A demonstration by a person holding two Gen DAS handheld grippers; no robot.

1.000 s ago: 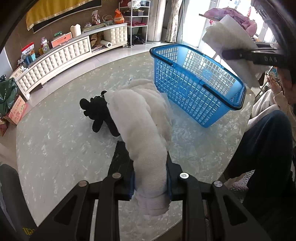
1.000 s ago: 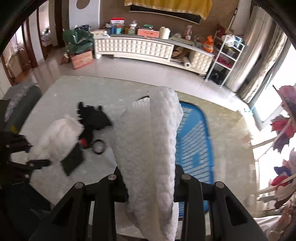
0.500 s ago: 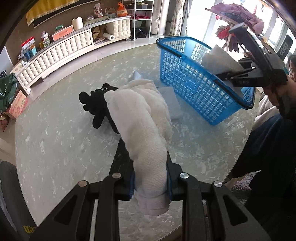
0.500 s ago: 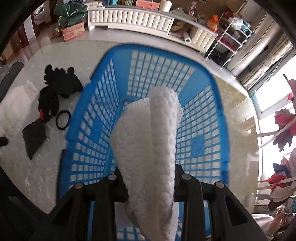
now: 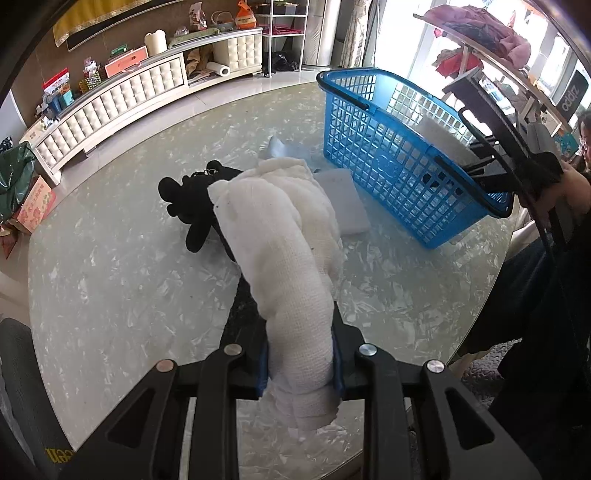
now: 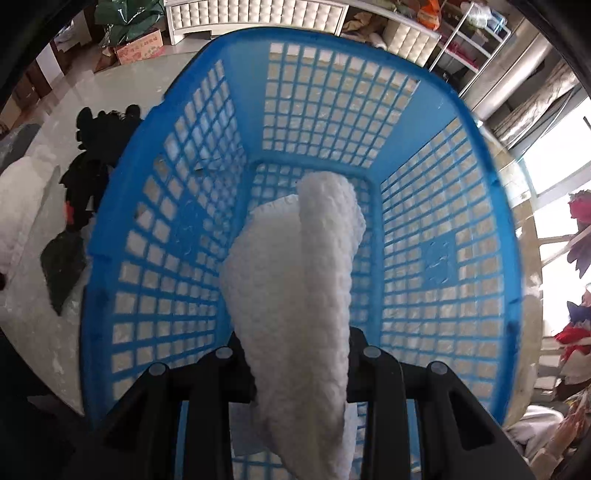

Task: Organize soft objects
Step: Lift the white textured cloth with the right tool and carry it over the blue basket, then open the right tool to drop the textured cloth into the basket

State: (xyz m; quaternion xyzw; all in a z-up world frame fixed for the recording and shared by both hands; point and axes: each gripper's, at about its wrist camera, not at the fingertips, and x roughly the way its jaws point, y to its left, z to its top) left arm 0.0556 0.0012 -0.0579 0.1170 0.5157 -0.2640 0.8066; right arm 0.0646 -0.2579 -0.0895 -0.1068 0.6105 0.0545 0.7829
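Observation:
My left gripper (image 5: 300, 363) is shut on a rolled white gauze cloth (image 5: 280, 243) held above the round marble table (image 5: 110, 266). Behind the cloth lies a black plush toy (image 5: 190, 201), and a flat white pad (image 5: 341, 201) rests beside the blue plastic basket (image 5: 391, 155). In the right wrist view my right gripper (image 6: 301, 363) is shut on a white waffle towel (image 6: 295, 295) and hangs low inside the blue basket (image 6: 325, 110), the towel's tip near the basket floor. The right gripper's arm (image 5: 495, 147) reaches into the basket in the left wrist view.
A person's dark-clothed leg (image 5: 546, 314) sits at the table's right edge. A long white tufted cabinet (image 5: 122, 96) with boxes stands behind the table, a clothes rack (image 5: 480, 33) at the back right. A black cloth piece (image 6: 61, 269) lies left of the basket.
My right gripper came over the basket with the waffle towel and sank down inside it. My left gripper stayed in place with the gauze cloth.

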